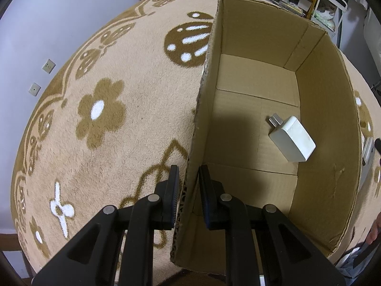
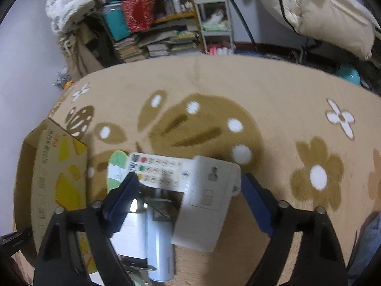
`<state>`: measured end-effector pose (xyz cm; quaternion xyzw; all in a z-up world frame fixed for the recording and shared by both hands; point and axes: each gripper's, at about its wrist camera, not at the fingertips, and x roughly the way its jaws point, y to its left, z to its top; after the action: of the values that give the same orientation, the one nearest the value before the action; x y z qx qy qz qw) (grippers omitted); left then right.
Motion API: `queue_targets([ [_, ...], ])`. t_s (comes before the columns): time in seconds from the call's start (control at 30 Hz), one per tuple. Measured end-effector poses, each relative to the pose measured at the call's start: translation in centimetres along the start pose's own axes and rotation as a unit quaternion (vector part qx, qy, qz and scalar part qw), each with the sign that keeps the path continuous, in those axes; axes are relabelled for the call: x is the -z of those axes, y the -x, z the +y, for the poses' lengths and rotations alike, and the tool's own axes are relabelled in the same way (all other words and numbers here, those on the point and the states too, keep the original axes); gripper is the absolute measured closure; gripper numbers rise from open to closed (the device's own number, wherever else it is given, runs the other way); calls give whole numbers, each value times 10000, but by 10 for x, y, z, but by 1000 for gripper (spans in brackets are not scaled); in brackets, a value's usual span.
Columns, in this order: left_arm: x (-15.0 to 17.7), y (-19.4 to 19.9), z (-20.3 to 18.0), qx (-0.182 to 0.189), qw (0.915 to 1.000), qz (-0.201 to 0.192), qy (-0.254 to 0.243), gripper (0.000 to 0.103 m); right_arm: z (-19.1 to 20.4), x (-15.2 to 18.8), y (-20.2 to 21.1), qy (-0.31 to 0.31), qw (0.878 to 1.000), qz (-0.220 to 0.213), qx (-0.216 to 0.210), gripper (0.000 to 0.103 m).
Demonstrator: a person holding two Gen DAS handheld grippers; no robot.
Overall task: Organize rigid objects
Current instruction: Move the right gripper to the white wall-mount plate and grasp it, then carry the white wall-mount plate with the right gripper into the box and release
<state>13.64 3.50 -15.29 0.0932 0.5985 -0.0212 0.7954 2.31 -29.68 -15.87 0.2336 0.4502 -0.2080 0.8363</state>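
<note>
Left tool [image 1: 188,186] straddles the near wall of the cardboard box [image 1: 328,109], one pad outside, one inside; whether the pads actually pinch the wall or just sit close to it can't be told from this view. Inside the box lies one item only, a white charger [image 1: 292,141] w/ its prongs pointing toward the far wall, resting on the box floor nr the right side; rest of the floor is bare cardboard.

Right tool [image 2: 188,186] is spread wide, holding nothing, hovering over a small pile on the patterned rug [image 2: 273,90]; the pile has a remote [image 2: 158,169] w/ coloured buttons, a white wall plate [image 2: 207,202] overlapping its right end, a pale tube [image 2: 159,247] lying below, and a green oval thing [image 2: 115,169] at the left, partly hidden. Box sits just left of the pile in that view.

Progress, as a judgement: early; approx one item boxed, at least four left outside; next likely pick is the plate or remote, both between the spread pads.
</note>
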Motion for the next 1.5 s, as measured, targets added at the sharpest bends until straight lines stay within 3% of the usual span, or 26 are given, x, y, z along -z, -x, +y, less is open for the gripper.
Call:
queue_targets([
  [0.1, 0, 0, 0, -8, 10000, -1, -10, 87, -8, 3, -9, -182, 9996, 197, 28, 29],
  [0.3, 0, 0, 0, -25, 10000, -1, -31, 86, -14, 12, -22, -308, 9984, 478, -9, 30],
  [0.43, 0, -1, 0, -36, 10000, -2, -44, 86, -14, 17, -30, -310, 9975, 633, 3, 46],
  [0.63, 0, 0, -1, -56, 10000, -8, -63, 86, -14, 19, -34, -315, 9972, 675, 3, 48],
  [1.17, 0, 1, -3, -83, 9999, -9, -88, 86, -4, 5, -9, -158, 9995, 272, -45, 51],
  [1.5, 0, 0, -1, -73, 9999, -9, -94, 86, 37, -12, 28, 307, 9980, -181, -514, 51],
])
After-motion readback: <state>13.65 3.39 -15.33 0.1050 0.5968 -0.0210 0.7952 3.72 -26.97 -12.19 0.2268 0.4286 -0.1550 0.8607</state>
